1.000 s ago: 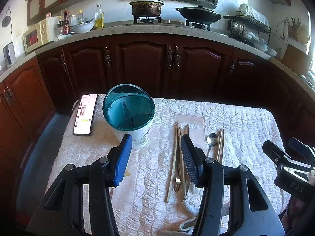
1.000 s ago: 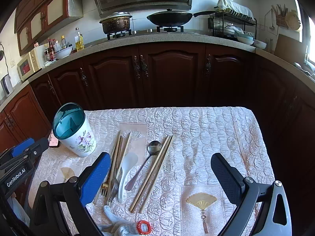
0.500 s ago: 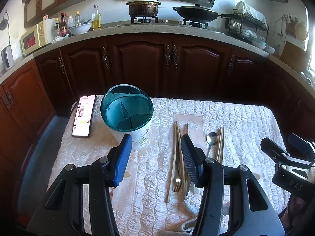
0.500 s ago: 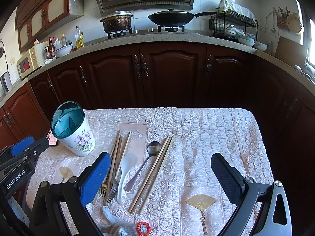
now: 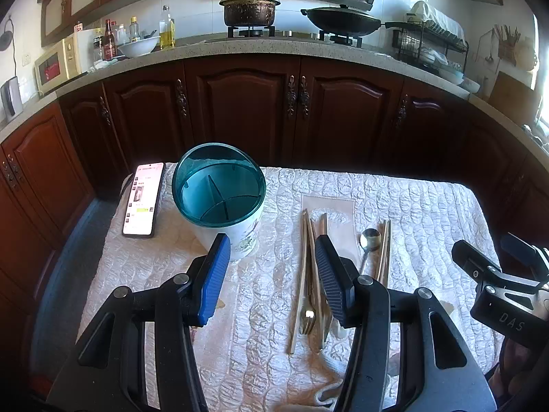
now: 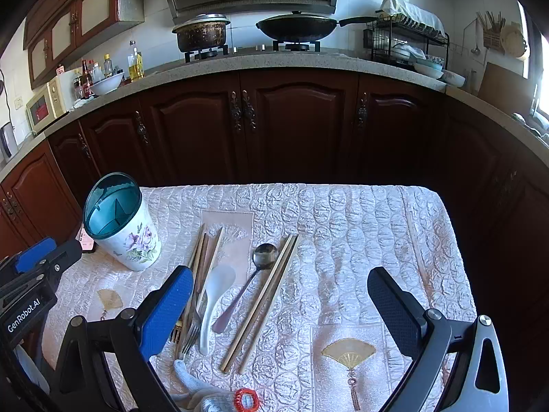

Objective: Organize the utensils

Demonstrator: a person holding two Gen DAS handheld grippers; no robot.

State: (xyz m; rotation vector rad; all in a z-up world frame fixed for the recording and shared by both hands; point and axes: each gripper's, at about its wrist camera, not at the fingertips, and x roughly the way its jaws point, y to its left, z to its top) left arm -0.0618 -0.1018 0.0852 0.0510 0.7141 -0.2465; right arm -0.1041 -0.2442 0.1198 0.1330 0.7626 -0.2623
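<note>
Nothing sorted yet: holder [image 5: 219, 189] empty at left, phone [image 5: 143, 200] beside it. Chopsticks [image 6: 206, 257], fork [image 6: 188, 338], white spoon [image 6: 214, 295], metal spoon [image 6: 254, 274] and chopstick pair [image 6: 264, 298] all flat on cloth [image 6: 360, 240]. Left gripper [image 5: 271, 271] part-open, right gripper [image 6: 279, 312] wide; both empty, touching nothing.

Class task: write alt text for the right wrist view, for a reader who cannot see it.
An open, empty claw hovers over a quilted white tablecloth where chopsticks, a metal spoon, a white spoon and a fork lie loose. A floral holder with a teal divided top stands upright to their left.
</note>
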